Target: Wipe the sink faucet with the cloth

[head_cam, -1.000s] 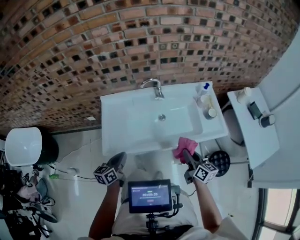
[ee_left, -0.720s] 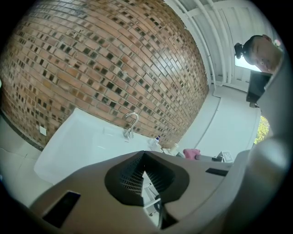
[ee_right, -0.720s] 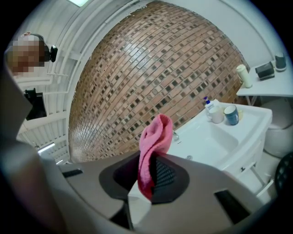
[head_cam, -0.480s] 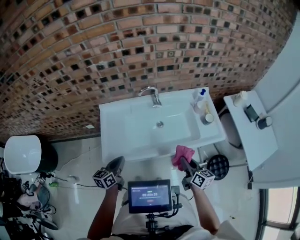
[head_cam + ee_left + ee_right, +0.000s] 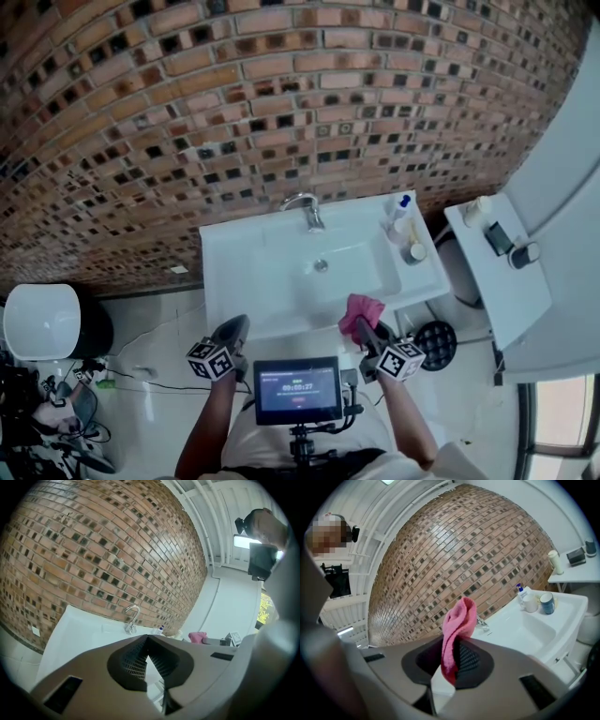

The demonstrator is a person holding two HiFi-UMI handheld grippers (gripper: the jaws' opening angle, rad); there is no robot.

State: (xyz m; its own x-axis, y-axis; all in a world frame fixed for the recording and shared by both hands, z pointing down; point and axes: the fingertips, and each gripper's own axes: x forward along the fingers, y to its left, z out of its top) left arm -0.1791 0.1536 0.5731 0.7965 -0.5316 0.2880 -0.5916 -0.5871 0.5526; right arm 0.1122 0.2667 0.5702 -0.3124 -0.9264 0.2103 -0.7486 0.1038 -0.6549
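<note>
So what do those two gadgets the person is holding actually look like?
Both match: the left gripper and right gripper are grey plastic, each with two broad fingers lined with dark ribbed pads, and each carries a white cube printed with black square markers.

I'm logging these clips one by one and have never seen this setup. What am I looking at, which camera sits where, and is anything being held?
No robot here: a person holds hand-held tongs in each hand. The head view looks down from the person's head at a white sink with its faucet against a brick wall; a bottle and cups stand at the sink's right end. The other two views come from cameras riding on each pair of tongs. The right tongs are shut on a pink cloth; the left tongs are shut with nothing between them. Both are held short of the sink, so wiping has not started.
</note>
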